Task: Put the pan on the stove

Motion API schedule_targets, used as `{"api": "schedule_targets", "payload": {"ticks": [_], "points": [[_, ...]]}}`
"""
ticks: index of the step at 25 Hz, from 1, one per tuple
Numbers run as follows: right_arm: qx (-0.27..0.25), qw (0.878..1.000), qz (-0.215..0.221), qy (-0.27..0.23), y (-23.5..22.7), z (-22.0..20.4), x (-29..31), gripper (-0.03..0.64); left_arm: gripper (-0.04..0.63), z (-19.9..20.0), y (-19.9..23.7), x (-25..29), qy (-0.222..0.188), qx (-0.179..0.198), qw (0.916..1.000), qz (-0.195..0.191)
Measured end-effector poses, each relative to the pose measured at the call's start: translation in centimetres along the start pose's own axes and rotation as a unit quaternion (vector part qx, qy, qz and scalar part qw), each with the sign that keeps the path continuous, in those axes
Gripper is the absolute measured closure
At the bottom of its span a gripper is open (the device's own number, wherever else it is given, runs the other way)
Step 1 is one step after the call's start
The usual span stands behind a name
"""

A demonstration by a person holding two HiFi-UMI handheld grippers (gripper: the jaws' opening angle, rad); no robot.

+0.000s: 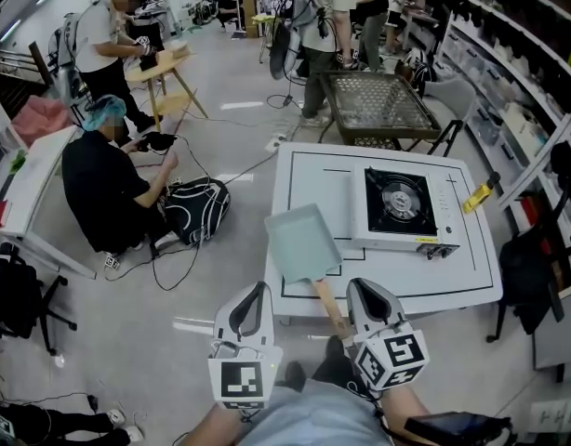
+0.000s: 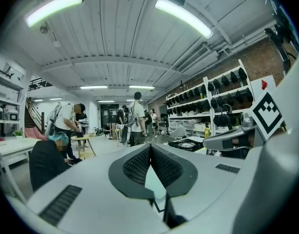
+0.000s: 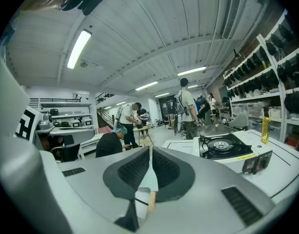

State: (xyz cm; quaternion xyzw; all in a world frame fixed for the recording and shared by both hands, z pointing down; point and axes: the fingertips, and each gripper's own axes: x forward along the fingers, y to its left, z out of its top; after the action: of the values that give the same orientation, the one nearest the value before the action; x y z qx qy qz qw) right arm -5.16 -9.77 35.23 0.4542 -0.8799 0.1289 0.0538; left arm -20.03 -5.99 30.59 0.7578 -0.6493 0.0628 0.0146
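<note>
A pale green square pan [image 1: 302,242] with a wooden handle [image 1: 329,307] lies at the front left of the white table [image 1: 471,277], its handle sticking out over the near edge. The portable gas stove [image 1: 402,207] sits at the table's right, with nothing on its burner. My left gripper [image 1: 256,297] and right gripper [image 1: 360,291] hang just short of the table edge, one on each side of the handle, both shut and holding nothing. The right gripper view has the pan [image 3: 149,179] below its shut jaws and the stove [image 3: 220,146] to the right.
A person crouches on the floor at the left [image 1: 109,189] beside a black backpack [image 1: 197,210]. A wire-mesh cart [image 1: 374,105] stands behind the table, with people standing beyond it. Shelves [image 1: 518,82] line the right wall. A yellow item [image 1: 475,198] lies at the table's right edge.
</note>
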Motion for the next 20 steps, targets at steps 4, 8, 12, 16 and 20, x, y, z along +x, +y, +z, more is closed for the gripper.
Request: {"api": "schedule_targets", "payload": {"ticks": [4,8,12,16,20], "points": [[0.001,1.0,0.0,0.01,-1.3,-0.4,1.0,0.565,0.577,-0.5,0.1,1.4,0.007,-0.008,0.9999,0.003],[0.009,0.999,0.011,0.029,-2.5,-1.0,2.0,0.565,0.577,-1.0,-0.3,3.1,0.017,-0.011,0.9998,0.01],[0.022,0.998,0.04,0.053,-3.7,-2.3,3.8,0.565,0.577,-1.8,-0.4,5.5,0.029,-0.018,0.9993,0.018],[0.052,0.992,0.064,0.093,-5.2,-5.0,5.5,0.565,0.577,-4.0,-0.6,7.5,0.063,-0.026,0.9973,0.027],[0.092,0.983,0.089,0.132,-6.3,-7.7,7.1,0.565,0.577,-5.9,-0.6,9.5,0.09,-0.032,0.9947,0.037]]}}
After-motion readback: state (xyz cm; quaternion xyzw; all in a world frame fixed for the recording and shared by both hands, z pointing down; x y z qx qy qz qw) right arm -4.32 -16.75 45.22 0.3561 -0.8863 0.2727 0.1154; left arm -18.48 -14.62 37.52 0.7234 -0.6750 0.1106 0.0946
